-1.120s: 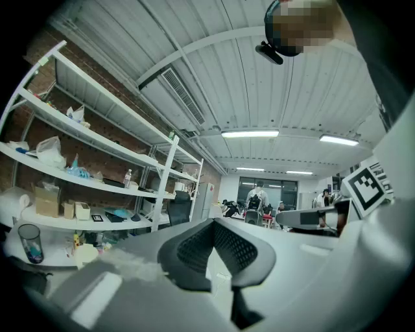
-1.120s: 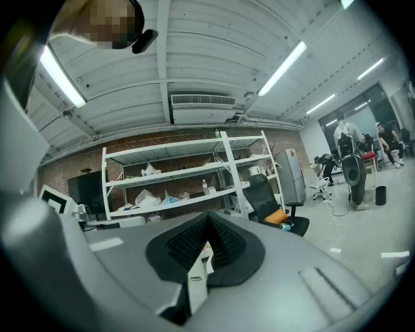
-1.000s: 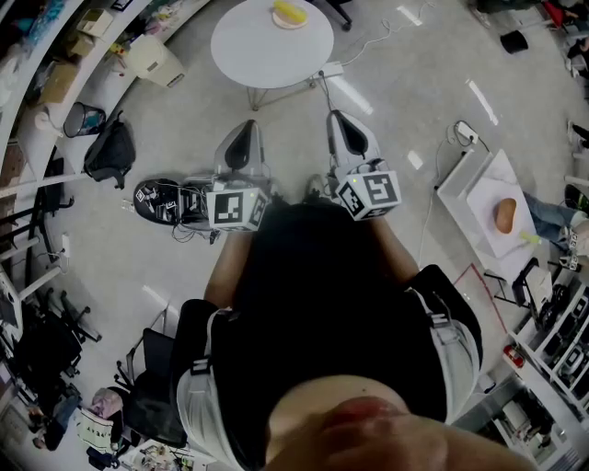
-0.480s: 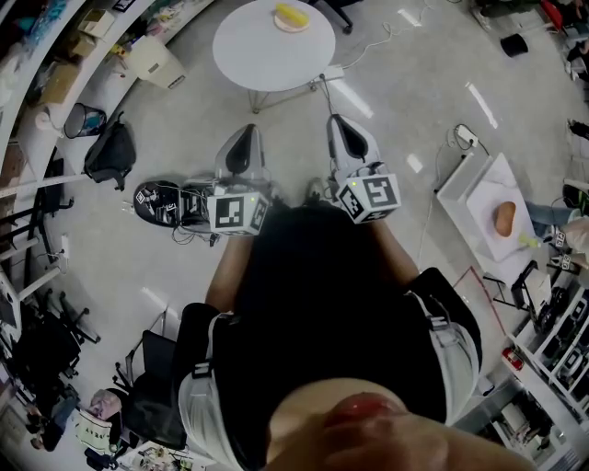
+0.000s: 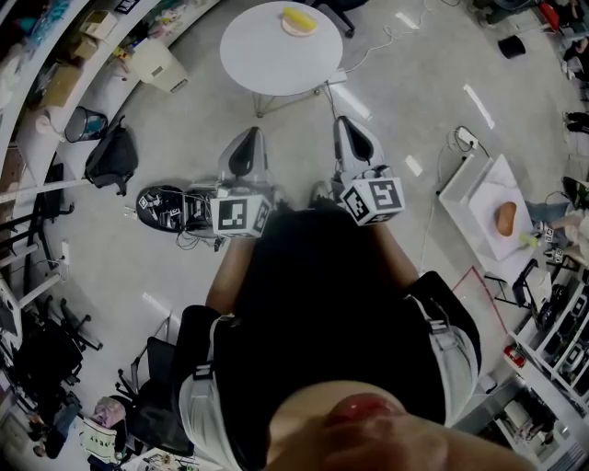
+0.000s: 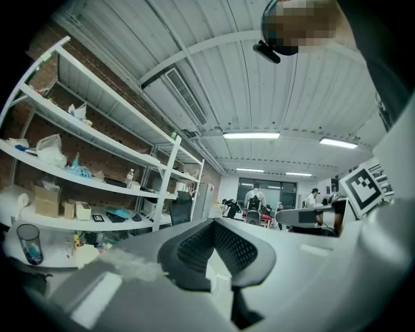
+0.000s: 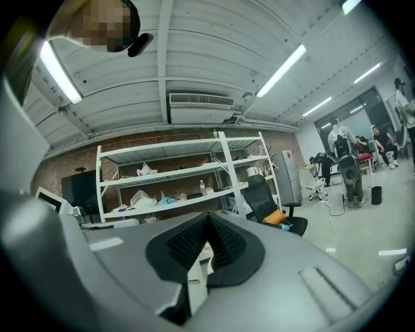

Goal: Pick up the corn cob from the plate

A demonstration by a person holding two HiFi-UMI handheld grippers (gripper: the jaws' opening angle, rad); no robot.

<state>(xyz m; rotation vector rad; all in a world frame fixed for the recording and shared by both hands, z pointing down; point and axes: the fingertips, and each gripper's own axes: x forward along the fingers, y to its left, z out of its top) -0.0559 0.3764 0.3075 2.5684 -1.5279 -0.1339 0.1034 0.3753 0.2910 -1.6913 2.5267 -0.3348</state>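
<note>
From the head view, the largest surface is the pale glossy floor (image 5: 442, 101), which fills most of the frame. The operator's torso in a black shirt (image 5: 322, 304) covers the lower centre. A round white table (image 5: 267, 55) stands at the top centre, well apart from both grippers. At the right edge I see a white rectangular table (image 5: 479, 198) with an orange-brown rounded item (image 5: 506, 217) lying on it. A black backpack (image 5: 110, 155) lies on the floor at the left. The left gripper (image 5: 247, 136) and the right gripper (image 5: 347, 127) sit side by side in the centre of the frame. Both point toward the round white table, and each carries a marker cube, the left cube (image 5: 241, 213) and the right cube (image 5: 373, 200). In the left gripper view, the left gripper (image 6: 214, 227) has its dark ribbed pads pressed together at the tips with nothing between them. Metal shelving (image 6: 97, 139) runs along the left of that view. In the right gripper view, the right gripper (image 7: 206, 224) is likewise closed tip to tip and empty. It faces a white shelf rack (image 7: 175, 175) and a black office chair (image 7: 272, 204). The plate (image 5: 299, 28) rests near the far rim of the round white table. The yellow corn cob (image 5: 296, 16) lies on that plate, at the top centre of the head view, untouched by either gripper.
</note>
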